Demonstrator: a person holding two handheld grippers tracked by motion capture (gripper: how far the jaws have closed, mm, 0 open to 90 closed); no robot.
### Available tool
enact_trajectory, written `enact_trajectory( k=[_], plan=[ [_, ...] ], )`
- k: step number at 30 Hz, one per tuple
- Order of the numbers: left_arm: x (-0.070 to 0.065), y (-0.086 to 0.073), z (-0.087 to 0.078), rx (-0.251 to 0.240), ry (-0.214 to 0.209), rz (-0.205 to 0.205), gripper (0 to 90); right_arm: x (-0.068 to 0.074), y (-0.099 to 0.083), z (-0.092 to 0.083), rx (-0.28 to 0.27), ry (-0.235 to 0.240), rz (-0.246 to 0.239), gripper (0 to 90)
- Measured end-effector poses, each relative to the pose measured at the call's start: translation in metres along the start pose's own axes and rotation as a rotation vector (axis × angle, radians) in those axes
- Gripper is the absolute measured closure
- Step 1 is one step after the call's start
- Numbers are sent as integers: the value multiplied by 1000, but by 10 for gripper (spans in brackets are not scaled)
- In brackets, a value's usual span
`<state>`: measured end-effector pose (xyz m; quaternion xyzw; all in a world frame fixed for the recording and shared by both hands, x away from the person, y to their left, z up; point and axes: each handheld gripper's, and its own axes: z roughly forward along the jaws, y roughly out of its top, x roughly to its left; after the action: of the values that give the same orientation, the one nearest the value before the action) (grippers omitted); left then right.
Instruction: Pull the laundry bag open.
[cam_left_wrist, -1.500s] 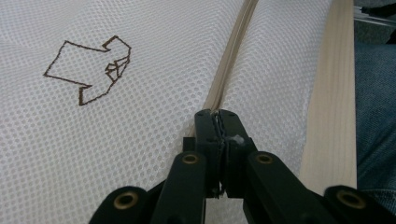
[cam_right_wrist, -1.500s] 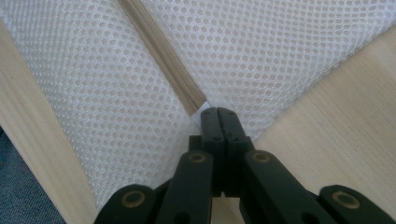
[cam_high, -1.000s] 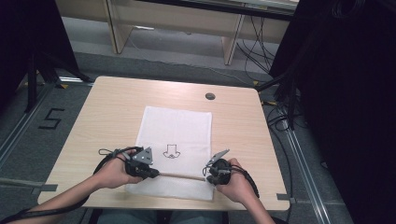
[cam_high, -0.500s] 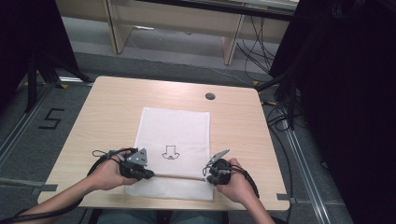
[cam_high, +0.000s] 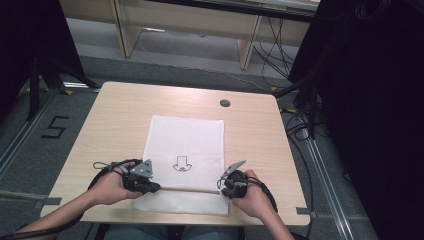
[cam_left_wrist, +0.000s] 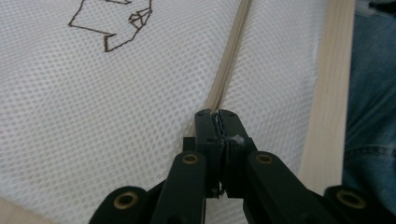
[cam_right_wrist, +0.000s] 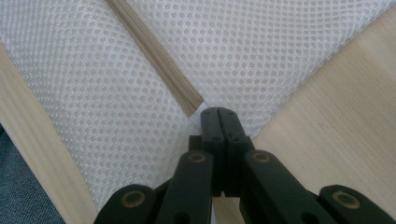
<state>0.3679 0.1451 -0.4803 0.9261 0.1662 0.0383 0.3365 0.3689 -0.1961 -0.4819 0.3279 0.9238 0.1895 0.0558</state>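
On the floor at far left a black "5" is marked. My left claw pinches the zipper of the white mesh bag, which lies mid-table and bears an arrow drawing; my right claw clamps the zipper's right end.

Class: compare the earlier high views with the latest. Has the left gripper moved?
Yes, slightly: the left gripper has shifted leftward along the zip, away from the arrow drawing.

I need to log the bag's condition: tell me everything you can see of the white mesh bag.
The white mesh bag lies flat on the wooden table, a rectangle of perforated fabric with a small dark arrow drawing on it. A beige zipper runs across near its front edge. The left gripper and right gripper pinch it at the zipper's two ends.
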Motion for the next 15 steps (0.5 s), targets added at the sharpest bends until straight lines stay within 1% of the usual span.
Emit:
enact_trajectory(
  k=[1,2,3,4,7,8,9,10,11,12,13,14,15],
  plan=[
    [0,-1,0,-6,3,-4,876,0,0,0,0,0,-1,900],
    [1,-1,-1,1,4,16,876,0,0,0,-1,0,0,900],
    [1,-1,-1,-1,6,10,876,0,0,0,-2,-1,0,900],
    [0,-2,-1,11,14,18,876,0,0,0,-2,0,-2,900],
    [2,-6,-3,8,9,-7,876,0,0,0,-3,4,-3,900],
    [1,-8,-3,2,13,-18,876,0,0,0,-3,4,-4,900],
    [3,-8,-5,6,12,-4,876,0,0,0,-3,3,-5,900],
    [3,-10,-6,11,16,-11,876,0,0,0,-4,4,-4,900],
    [3,-11,-7,1,14,-22,876,0,0,0,-3,4,-4,900],
    [4,-13,-8,17,27,-7,876,0,0,0,-3,2,-4,900],
    [4,-13,-9,20,30,-9,876,0,0,0,-3,4,-5,900],
    [5,-15,-9,16,32,-16,876,0,0,0,-2,3,-5,900],
    [5,-17,-10,9,28,-32,876,0,0,0,-3,4,-5,900]
  ],
)
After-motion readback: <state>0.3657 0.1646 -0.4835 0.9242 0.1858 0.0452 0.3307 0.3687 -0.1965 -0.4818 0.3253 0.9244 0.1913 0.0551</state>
